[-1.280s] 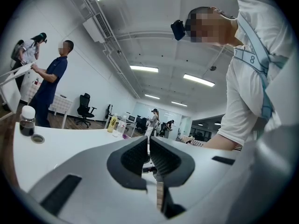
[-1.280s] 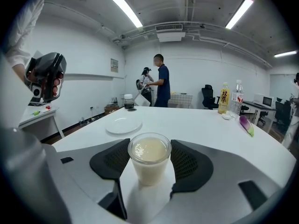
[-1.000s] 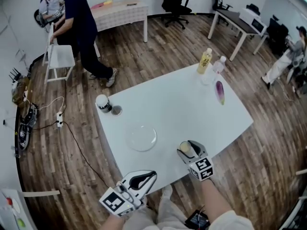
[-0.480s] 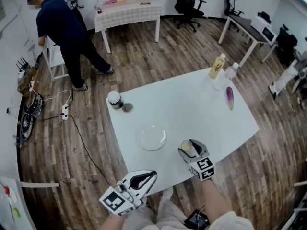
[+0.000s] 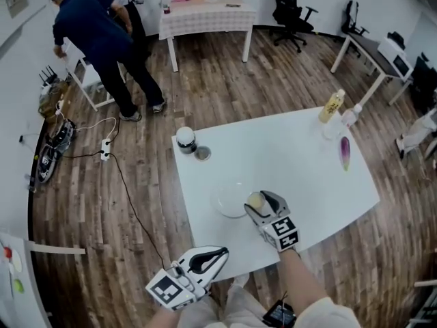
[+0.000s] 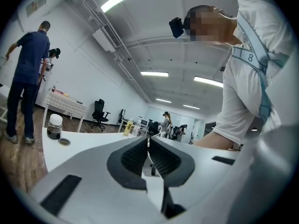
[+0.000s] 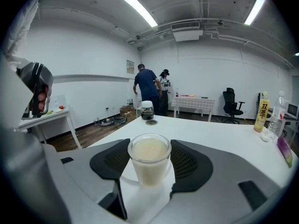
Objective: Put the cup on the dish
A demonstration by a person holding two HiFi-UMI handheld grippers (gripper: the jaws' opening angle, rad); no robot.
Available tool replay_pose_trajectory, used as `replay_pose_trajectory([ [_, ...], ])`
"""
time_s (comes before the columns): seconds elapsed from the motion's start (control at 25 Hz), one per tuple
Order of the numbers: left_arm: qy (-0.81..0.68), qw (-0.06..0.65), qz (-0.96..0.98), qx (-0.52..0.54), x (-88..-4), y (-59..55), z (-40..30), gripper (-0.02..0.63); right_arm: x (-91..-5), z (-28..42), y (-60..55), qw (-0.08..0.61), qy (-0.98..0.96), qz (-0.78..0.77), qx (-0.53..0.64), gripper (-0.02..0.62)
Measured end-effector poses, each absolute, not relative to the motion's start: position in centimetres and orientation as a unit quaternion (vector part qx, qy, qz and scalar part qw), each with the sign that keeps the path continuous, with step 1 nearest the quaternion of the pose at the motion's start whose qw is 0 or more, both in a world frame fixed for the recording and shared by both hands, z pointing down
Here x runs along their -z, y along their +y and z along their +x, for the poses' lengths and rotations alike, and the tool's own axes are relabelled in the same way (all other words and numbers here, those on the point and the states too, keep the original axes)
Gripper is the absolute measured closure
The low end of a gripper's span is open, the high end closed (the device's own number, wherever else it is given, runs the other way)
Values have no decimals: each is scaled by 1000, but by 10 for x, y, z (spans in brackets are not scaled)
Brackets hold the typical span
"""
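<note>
Leftward along the desk's near edge is where your right gripper (image 5: 260,203) has travelled over the last second, from well clear of the dish to right against its right rim

The white desk (image 5: 293,162) fills the middle of the head view. A person in dark blue (image 5: 95,36) bends over well beyond its far-left corner.

Your left gripper (image 5: 220,255) hangs just off the desk's near edge, its jaws pressed together with nothing between them. Your right gripper's jaws are clamped on either side of the cup (image 7: 149,157), a clear glass full of pale creamy liquid, held upright.

The clear dish (image 5: 229,201) lies close to the near edge, left of the middle. From above, the cup overlaps the dish's right rim, but you cannot tell whether its base touches the dish.

At the far-left corner stands a jar with a white lid (image 5: 185,139), with a small round cap (image 5: 202,155) just beside it. At the far-right corner a yellow bottle (image 5: 332,106) and a clear bottle (image 5: 351,116) stand side by side, and a purple object (image 5: 344,152) lies near the right edge
</note>
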State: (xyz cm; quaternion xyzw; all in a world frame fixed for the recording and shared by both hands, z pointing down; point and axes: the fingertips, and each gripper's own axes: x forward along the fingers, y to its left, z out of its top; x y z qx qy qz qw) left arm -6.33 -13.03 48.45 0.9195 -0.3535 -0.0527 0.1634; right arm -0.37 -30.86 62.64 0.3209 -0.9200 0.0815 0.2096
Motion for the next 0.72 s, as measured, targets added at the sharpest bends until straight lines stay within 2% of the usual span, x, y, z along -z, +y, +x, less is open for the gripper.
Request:
replay_pose_trajectory([
  [0.4,-378,173,908,55,-492,-132,-79,603,-636,-63,-332,215,-931,286,-78,307],
  [0.72,-381,173,906,57,-498,-136,-82,603,-649,-78,-332,208,-933,286,-68,307],
])
